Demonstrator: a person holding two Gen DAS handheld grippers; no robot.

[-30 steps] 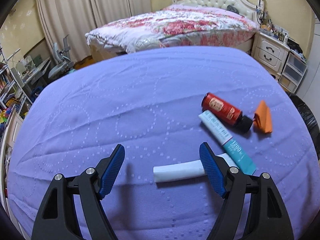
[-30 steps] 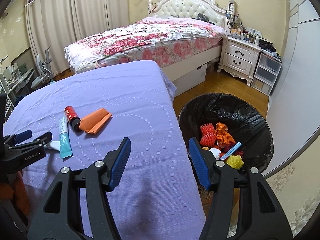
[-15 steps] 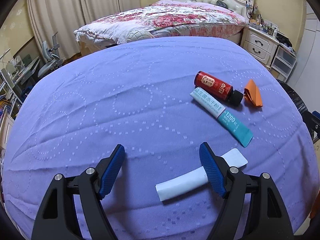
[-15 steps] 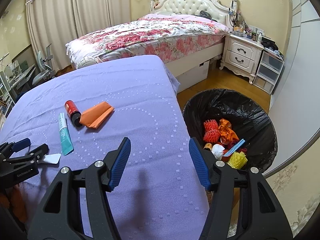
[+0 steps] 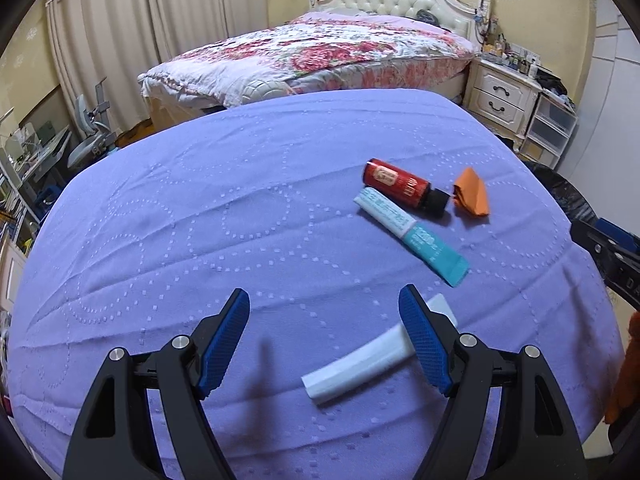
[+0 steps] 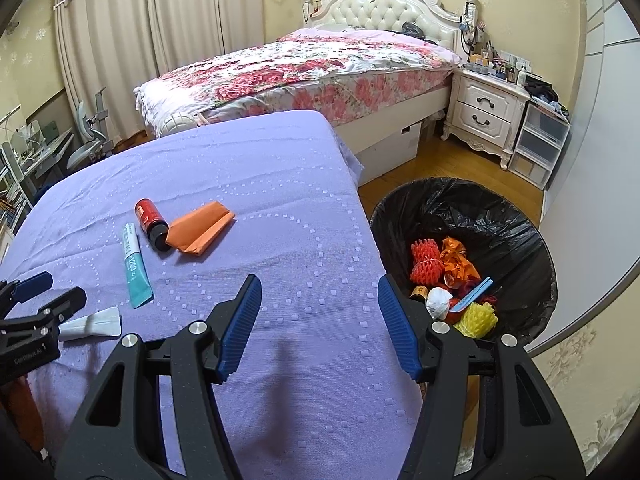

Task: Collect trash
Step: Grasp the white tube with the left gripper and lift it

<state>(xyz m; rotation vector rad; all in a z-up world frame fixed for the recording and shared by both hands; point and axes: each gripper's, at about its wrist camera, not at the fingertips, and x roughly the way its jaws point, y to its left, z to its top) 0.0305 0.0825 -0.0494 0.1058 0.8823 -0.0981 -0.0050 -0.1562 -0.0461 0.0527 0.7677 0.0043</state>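
Observation:
On the purple cloth (image 5: 200,220) lies a flat white tube (image 5: 360,360), slanted, its far end hidden behind the right finger of my left gripper (image 5: 324,308). That gripper is open above the tube and touches nothing. Farther off lie a teal-and-white tube (image 5: 412,236), a red bottle with a black cap (image 5: 400,188) and folded orange paper (image 5: 472,196). In the right wrist view my right gripper (image 6: 319,292) hangs open and empty over the cloth's right part, beside the black-bagged bin (image 6: 516,220). The left gripper (image 6: 32,308) shows at the left, next to the white tube (image 6: 92,322).
The bin holds several bits of trash: red and yellow foam nets, orange wrappers, a white wad. It stands on the wooden floor (image 6: 440,164) off the cloth's right edge. Behind are a flowered bed (image 6: 300,72) and a white nightstand (image 6: 484,112).
My left gripper has drawn back and swung a little, so the white tube now lies slanted and shows beside it in the right wrist view. The right gripper has hardly moved; both stay open.

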